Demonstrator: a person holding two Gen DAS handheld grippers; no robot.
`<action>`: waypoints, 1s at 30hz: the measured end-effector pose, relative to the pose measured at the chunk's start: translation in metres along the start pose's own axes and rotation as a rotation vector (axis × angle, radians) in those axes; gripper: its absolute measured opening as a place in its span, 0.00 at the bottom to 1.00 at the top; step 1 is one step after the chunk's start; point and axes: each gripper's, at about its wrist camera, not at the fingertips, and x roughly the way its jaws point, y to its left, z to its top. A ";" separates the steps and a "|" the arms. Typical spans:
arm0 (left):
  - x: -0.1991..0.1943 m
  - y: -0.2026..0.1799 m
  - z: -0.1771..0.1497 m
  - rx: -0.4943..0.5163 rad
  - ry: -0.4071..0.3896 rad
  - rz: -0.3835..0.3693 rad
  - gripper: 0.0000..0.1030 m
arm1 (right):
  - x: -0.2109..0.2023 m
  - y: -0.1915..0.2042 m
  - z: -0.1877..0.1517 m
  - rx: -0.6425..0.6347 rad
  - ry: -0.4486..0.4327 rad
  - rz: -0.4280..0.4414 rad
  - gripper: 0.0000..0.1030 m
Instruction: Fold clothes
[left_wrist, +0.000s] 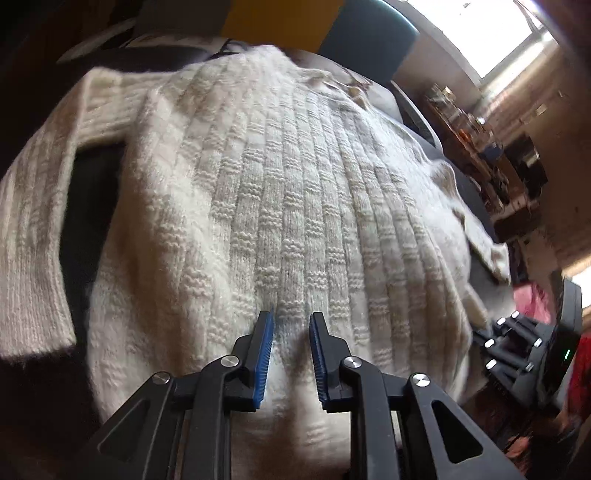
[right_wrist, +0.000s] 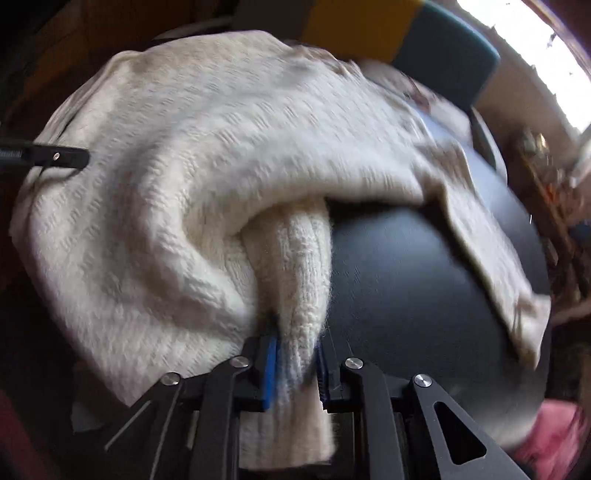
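The sweater, a cream, thick-knit garment with a ribbed and basket-weave pattern, lay spread over a dark round table, its body covering most of the top and one sleeve hanging toward the left edge. It looked soft and limp, fairly bulky, with a fuzzy surface that the ribbed blue pads should grip well; judged from its thickness it would be moderately heavy for cloth and would sag and stretch if lifted by one point, so the ribbed cuffs, hem and shoulder seams seemed the surest places to take it. The right gripper was closed on the other sleeve near its cuff, the knit bunched between the jaws and the cuff end trailing down past them. The left gripper hovered low over the body near the hem, jaws a narrow gap apart, with nothing between them; whether the tips touched the knit could not be told. To the right of the gripped sleeve the table top lay bare, giving room to carry the sleeve across, though a loose flap of knit draped toward the right edge and could slip off. Beyond the far edge stood a chair back, and cluttered shelves lay off to the right, well apart.
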 end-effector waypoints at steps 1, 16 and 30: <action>-0.001 -0.002 0.000 0.004 0.004 0.004 0.19 | -0.002 -0.015 -0.007 0.075 0.003 0.027 0.46; -0.007 -0.037 0.013 0.060 0.002 0.009 0.19 | -0.015 -0.034 0.025 0.234 -0.196 0.394 0.66; -0.075 0.102 0.013 -0.336 -0.214 -0.096 0.21 | -0.006 -0.047 0.031 0.328 -0.181 0.284 0.73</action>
